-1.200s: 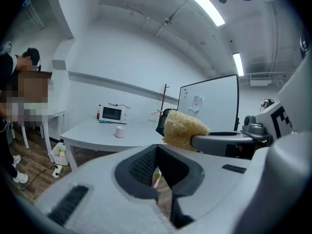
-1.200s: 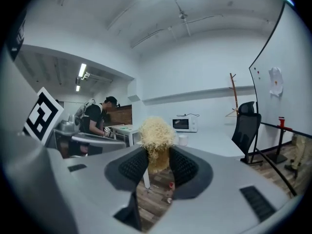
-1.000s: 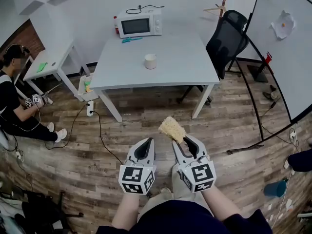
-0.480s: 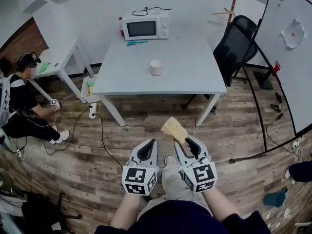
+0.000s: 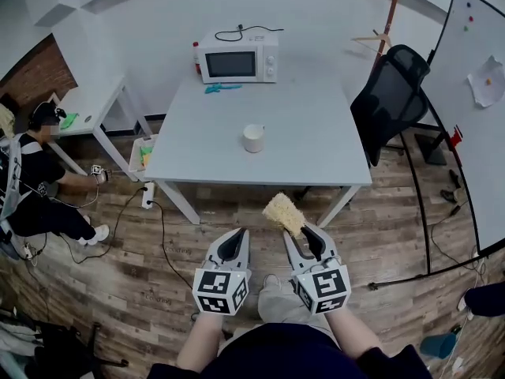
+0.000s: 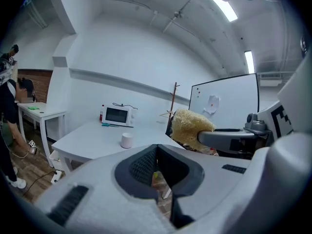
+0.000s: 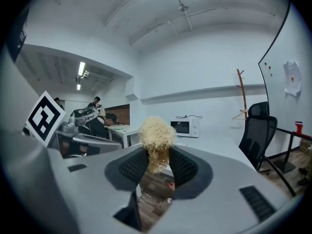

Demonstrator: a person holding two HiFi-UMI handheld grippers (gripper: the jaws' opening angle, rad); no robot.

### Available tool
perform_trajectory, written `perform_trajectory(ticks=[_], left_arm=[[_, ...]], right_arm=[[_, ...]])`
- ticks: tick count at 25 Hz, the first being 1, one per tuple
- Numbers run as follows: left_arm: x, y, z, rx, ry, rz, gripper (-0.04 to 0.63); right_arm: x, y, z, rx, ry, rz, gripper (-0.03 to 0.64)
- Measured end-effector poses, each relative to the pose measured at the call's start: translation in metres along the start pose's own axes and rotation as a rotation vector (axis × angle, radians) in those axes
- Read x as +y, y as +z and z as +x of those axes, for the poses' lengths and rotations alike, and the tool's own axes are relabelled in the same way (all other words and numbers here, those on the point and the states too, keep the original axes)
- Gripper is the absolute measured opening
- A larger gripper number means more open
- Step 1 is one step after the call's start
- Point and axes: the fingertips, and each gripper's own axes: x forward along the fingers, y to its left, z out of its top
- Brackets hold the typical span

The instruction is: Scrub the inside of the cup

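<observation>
A small white cup [image 5: 253, 138] stands upright near the middle of the grey table [image 5: 316, 156], also seen far off in the left gripper view as the cup [image 6: 126, 140]. My right gripper [image 5: 303, 238] is shut on a yellow loofah scrubber [image 5: 282, 212], which sticks up between its pads [image 7: 157, 145]. My left gripper [image 5: 232, 243] is shut with nothing in it, jaws touching [image 6: 156, 167]. Both grippers hang over the wooden floor, well short of the table's front edge.
A white microwave [image 5: 237, 55] and a teal tool [image 5: 219, 88] sit at the table's far end. A black office chair [image 5: 393, 99] stands at the table's right, a whiteboard [image 5: 478, 93] beyond it. A person [image 5: 35, 180] sits on the floor at left by a small white table [image 5: 93, 101].
The table and cup have come nearer and sit lower in the head view. Both grippers keep their pose and the scrubber stays held.
</observation>
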Motion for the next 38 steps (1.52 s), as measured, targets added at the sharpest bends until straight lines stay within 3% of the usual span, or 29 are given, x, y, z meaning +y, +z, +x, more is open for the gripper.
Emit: perform_trajectory(ticks=[12, 26, 38], left_arm=[[0.051, 0.029, 0.098, -0.005, 0.052, -0.037, 0.018], [0.089, 0.033, 0.149, 0.017, 0.074, -0.065, 0.018], [0.148, 0.025, 0.224, 0.095, 0.002, -0.049, 0.018]], right_arm=[[-0.054, 0.021, 0.1, -0.015, 0.071, 0.007, 0.136], [-0.088, 0.017, 0.153, 0.012, 0.065, 0.069, 0.135], [-0.121, 0.014, 0.241, 0.054, 0.017, 0.066, 0.136]])
